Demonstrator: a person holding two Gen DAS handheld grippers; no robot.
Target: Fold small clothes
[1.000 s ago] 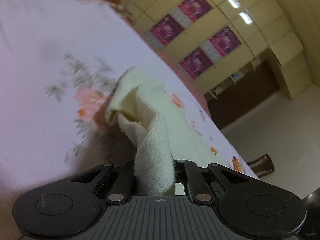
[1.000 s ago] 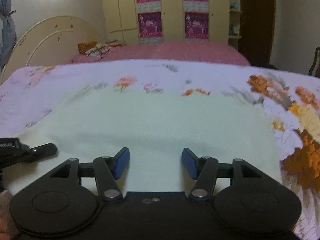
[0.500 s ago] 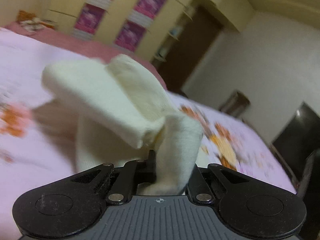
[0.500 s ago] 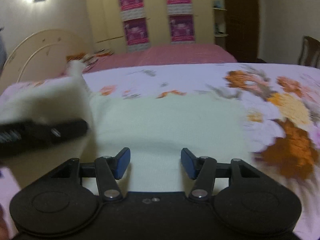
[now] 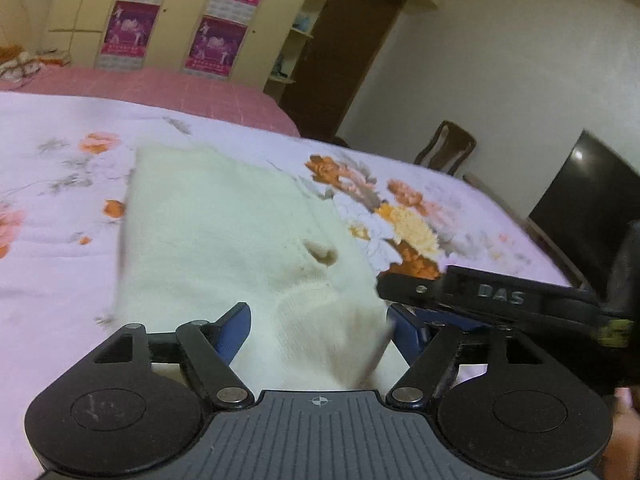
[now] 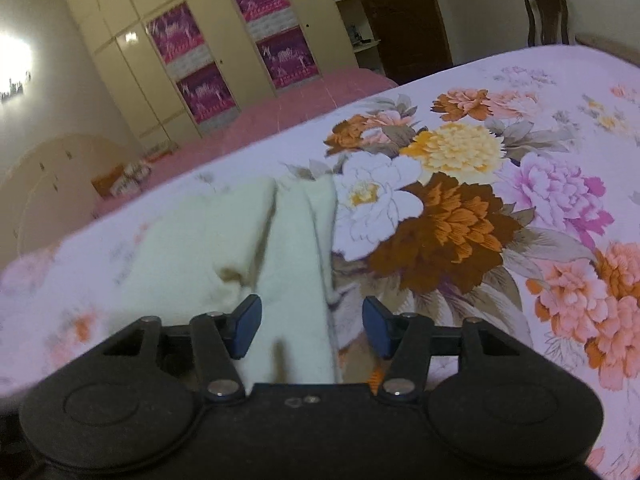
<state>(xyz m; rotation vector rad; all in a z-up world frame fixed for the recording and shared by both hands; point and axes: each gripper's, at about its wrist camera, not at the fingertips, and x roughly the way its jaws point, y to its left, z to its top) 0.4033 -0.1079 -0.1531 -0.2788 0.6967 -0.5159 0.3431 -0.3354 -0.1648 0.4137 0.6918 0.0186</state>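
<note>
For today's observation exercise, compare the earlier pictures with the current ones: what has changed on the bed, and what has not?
The left gripper, which was pinching a cream garment, has carried that part across over the rest; its jaws are now opening, with the cloth between them. The garment now lies folded over. The right gripper stayed open and empty throughout, and the floral bedspread is unchanged.

Open floral bedspread (image 6: 540,184) is lying free across the right of the right wrist frame, while the cream knit garment (image 5: 224,232) is filling centre-left and the right gripper (image 5: 404,320) is crowding the left wrist frame's lower right.
</note>
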